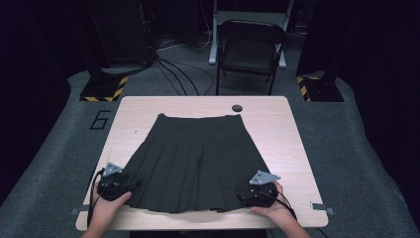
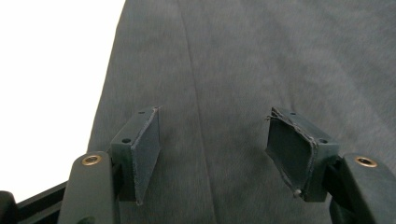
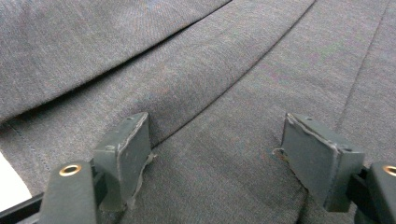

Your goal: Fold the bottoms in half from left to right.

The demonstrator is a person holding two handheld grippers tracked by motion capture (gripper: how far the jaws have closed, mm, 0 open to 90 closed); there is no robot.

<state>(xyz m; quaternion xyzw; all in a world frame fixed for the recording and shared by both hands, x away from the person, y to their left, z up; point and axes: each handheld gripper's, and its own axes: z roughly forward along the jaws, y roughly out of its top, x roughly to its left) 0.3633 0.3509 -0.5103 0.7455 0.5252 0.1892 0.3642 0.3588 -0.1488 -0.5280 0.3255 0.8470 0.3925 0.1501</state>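
At the table's near edge, the person's left hand (image 1: 106, 206) and right hand (image 1: 273, 207) each cup a gripper. The left gripper (image 2: 212, 156) and right gripper (image 3: 217, 156) hover with jaws spread wide over the hem corners of the dark pleated fabric skirt (image 1: 195, 161), spread flat on the pale wooden table (image 1: 292, 129), waistband farthest away.

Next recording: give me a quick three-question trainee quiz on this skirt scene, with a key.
1. True or false: the pleated skirt lies spread flat on the table.
2. Which end of the skirt is nearest the person: waistband or hem?
3. How do the jaws of the left gripper and right gripper stand?

Key:
1. True.
2. The hem.
3. Both stand open over the fabric, one at each hem corner, gripping nothing.
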